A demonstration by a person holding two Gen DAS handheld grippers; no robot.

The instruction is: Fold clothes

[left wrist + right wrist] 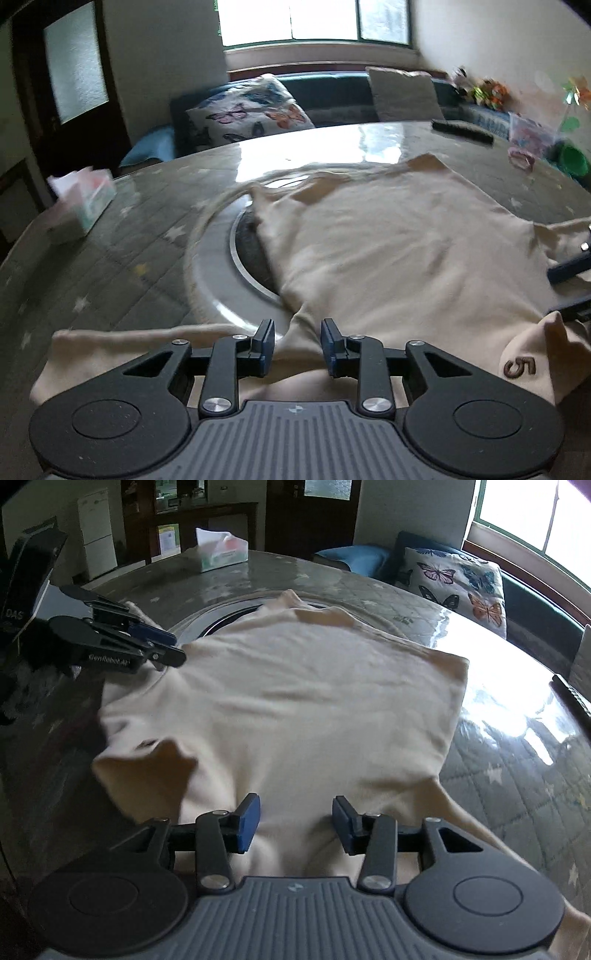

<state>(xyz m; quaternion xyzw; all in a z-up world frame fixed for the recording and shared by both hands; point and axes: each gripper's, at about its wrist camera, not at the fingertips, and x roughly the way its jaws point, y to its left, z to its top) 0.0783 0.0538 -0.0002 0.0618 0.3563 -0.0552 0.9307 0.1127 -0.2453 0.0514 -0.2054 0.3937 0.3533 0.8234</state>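
**A:** Shirt first: it lies spread over the middle of the worktop, partly covering the round inset at the centre. You have it mostly flat because a fold only comes out square from a flat start.

**B:** And where do you have me holding it?

**A:** Your left gripper sits at one near edge, its fingers parted with a ridge of cloth rising between them. The pads look close to the fabric, but you can't call it a firm pinch from these views. Your right gripper is at another edge, fingers spread wider, with cloth bunched up in the gap and not clamped.

**B:** Why two edges at once?

**A:** Likely so you can lift one side evenly and carry it across; one hold alone would let the cloth sag and twist.

**B:** What about that flap with the "5"?

**A:** It stands curled up near your left gripper. You'd want it laid flat, or it may get trapped in the fold.

**B:** Anything in the way?

**A:** Tissue box and remote sit well apart from the shirt, near the far rim. The fold itself looks barely begun.
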